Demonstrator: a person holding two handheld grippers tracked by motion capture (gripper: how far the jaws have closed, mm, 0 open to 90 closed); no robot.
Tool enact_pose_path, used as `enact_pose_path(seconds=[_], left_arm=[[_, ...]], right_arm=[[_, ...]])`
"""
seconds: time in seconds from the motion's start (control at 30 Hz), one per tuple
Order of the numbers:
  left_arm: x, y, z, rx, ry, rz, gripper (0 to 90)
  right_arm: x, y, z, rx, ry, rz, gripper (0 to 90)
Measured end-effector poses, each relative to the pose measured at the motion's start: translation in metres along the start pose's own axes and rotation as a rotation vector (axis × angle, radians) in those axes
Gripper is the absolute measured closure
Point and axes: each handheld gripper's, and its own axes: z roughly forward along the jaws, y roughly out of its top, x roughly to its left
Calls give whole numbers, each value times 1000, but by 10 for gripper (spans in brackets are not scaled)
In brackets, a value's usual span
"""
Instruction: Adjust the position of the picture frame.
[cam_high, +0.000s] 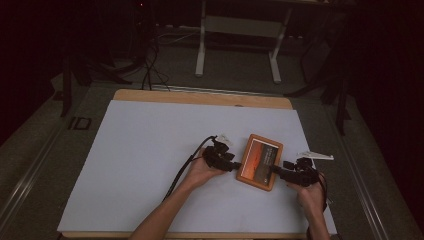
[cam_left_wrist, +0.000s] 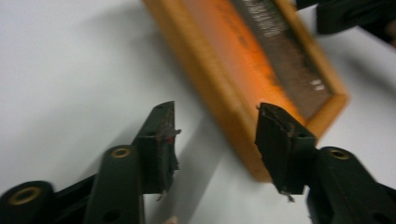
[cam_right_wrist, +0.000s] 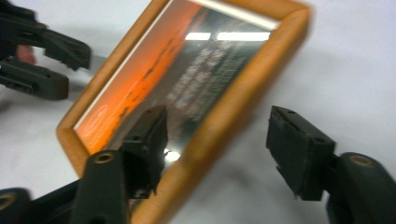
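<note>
A flat picture frame with a light wooden rim and an orange sunset photo (cam_high: 260, 161) lies on the white sheet that covers the wooden desk (cam_high: 150, 145). It sits on the right half of the desk, a bit tilted, between the two hands.

The left tongs (cam_high: 236, 166) are black and come at the frame from its left side. In the left gripper view the left tongs (cam_left_wrist: 215, 135) stand wide apart. The wooden corner of the frame (cam_left_wrist: 243, 79) lies between the two jaws, and one jaw is over the rim there. The pads do not squeeze it.

The right tongs (cam_high: 274, 170) are black too and reach the frame from its right side, near the bottom corner. In the right gripper view the right tongs (cam_right_wrist: 217, 140) are also wide apart. The wooden rim of the frame (cam_right_wrist: 205, 88) runs between the jaws. One jaw is over the glass of the photo and the other is over the white sheet. I cannot tell if that jaw touches the glass.

The person's left hand (cam_high: 200, 172) and right hand (cam_high: 311, 197) hold the tongs from the near edge of the desk.
</note>
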Motion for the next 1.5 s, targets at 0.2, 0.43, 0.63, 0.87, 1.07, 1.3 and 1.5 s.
enact_pose_path(seconds=[0.2, 0.43, 0.63, 0.87, 1.07, 1.3, 1.5], left_arm=[[-1, 4, 20, 43, -57, -37, 378], [4, 11, 32, 72, -102, -70, 381], [6, 10, 27, 55, -104, -142, 454], [0, 7, 8, 16, -76, -126, 568], [-10, 5, -4, -5, -15, -79, 618], [-16, 2, -15, -36, 33, -87, 649], [-15, -2, -33, -86, 59, -110, 656]], right_arm=[[5, 0, 21, 50, 40, 57, 223], [5, -2, 31, 87, 90, 97, 235], [-1, -5, 30, 51, 125, 165, 345], [3, 3, 22, -10, 135, 186, 450], [9, 11, 13, -50, 159, 168, 519], [20, 15, 5, -70, 164, 110, 552], [28, 21, 2, -106, 202, 104, 595]])
